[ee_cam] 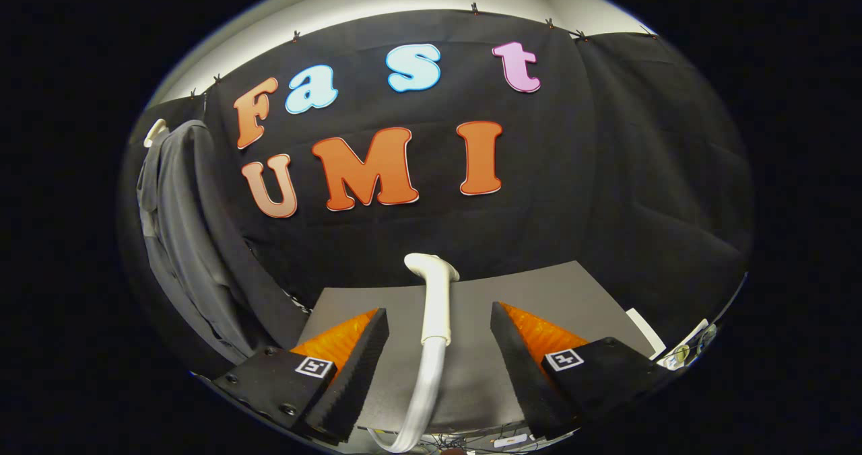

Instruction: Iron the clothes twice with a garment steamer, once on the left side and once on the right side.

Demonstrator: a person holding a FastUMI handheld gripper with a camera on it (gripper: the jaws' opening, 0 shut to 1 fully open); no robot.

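Grey cloth comes first: a dark garment (pixel 182 239) hangs on a pale hanger (pixel 154 132) against the black booth wall (pixel 606 172), well off to the left of the fingers and beyond them. Next comes the grey tabletop (pixel 572 293), running from below the garment's hem across to the right. The gripper (pixel 438 334) has its fingers spread wide with nothing pressed between them; the left finger (pixel 357 367) and the right one stand clear of what lies in the gap. That is the garment steamer (pixel 436 293), a white wand lying on the table between the fingers, its bent head pointing away toward the wall and its pale hose (pixel 421 401) trailing back below them. Past the right finger, at the table's far right edge, lie a few small white items, too small to tell
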